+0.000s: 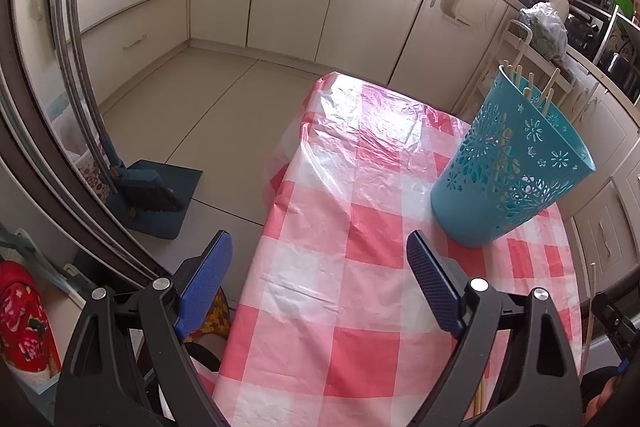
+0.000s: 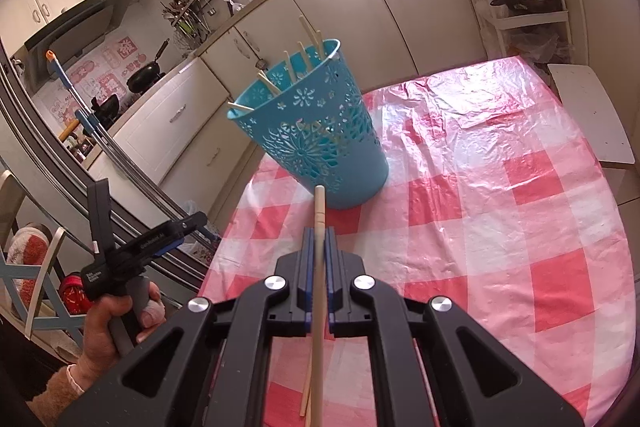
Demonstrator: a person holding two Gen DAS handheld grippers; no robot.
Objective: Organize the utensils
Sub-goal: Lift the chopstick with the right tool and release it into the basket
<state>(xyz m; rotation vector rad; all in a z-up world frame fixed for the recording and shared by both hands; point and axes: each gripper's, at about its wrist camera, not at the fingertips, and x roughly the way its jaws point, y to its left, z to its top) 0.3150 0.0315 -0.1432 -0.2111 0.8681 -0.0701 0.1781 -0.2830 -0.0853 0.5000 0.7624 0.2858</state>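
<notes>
On the red-and-white checked plastic tablecloth stands 1 perforated turquoise plastic basket w/ approx. 6 wooden chopsticks inside. Right gripper pinches 1 wooden chopstick; 1 more lies beneath. Left gripper: jaws spread, nothing between.

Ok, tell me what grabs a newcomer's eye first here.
The teal perforated plastic basket stands on the red-and-white checked tablecloth, wooden chopsticks poking above its rim. The right gripper pinches one pale wooden chopstick aimed at it; the left gripper is open, empty.
</notes>
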